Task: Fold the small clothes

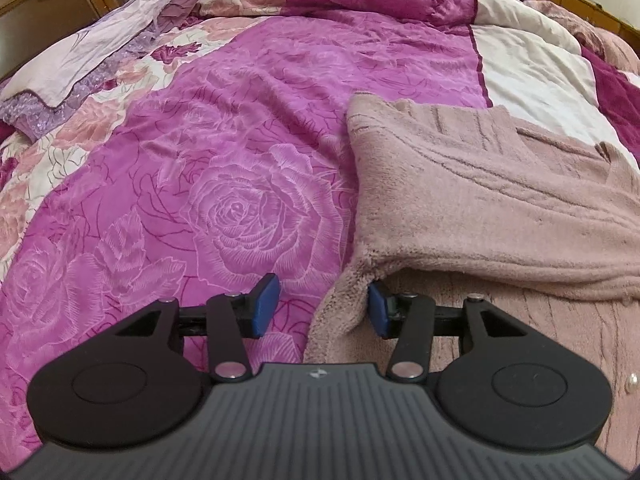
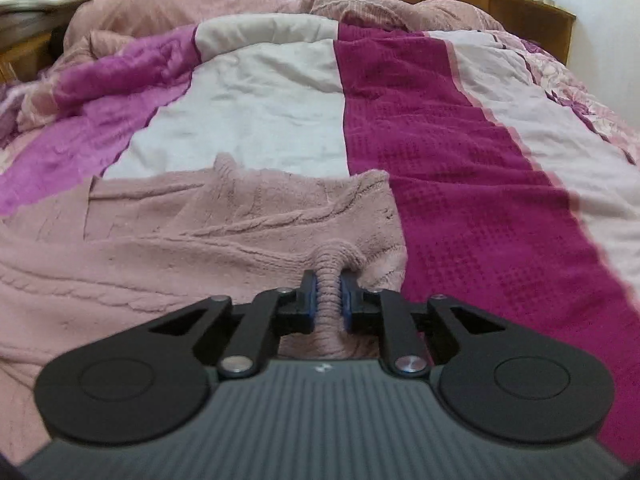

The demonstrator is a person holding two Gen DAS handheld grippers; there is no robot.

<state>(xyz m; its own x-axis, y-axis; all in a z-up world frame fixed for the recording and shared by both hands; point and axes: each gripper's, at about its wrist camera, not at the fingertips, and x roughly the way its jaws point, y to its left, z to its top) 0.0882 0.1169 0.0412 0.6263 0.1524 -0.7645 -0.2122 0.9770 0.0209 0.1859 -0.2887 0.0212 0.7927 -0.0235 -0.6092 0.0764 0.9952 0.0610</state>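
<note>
A dusty-pink knitted sweater (image 1: 480,200) lies on a bed covered by a magenta rose-print quilt (image 1: 224,184). In the left wrist view the sweater fills the area from 12 to 4 o'clock of the left gripper (image 1: 324,312), partly folded over itself, with a fuzzy edge running down at about 1 o'clock. The left gripper's jaws stand apart, blue pads (image 1: 266,306) facing each other; the right-hand pad sits just under the overhanging fold of the sweater, the left-hand one over bare quilt, and nothing is pinched between them. 1 small pearl-like button (image 1: 631,381) shows on the knit at 3 o'clock, near the frame edge.

In the right wrist view the right gripper (image 2: 329,300) is clamped on a ribbed roll of the sweater, apparently a cuff or hem, which bulges out past the pads at 12 o'clock. The rest of the sweater spreads from 9 to 12 o'clock. Beyond it, at 12 to 2 o'clock, the bedding shows a white panel (image 2: 248,120) beside a dark magenta waffle-textured band (image 2: 460,184). A wooden headboard (image 2: 500,4) stands at the far end.
</note>
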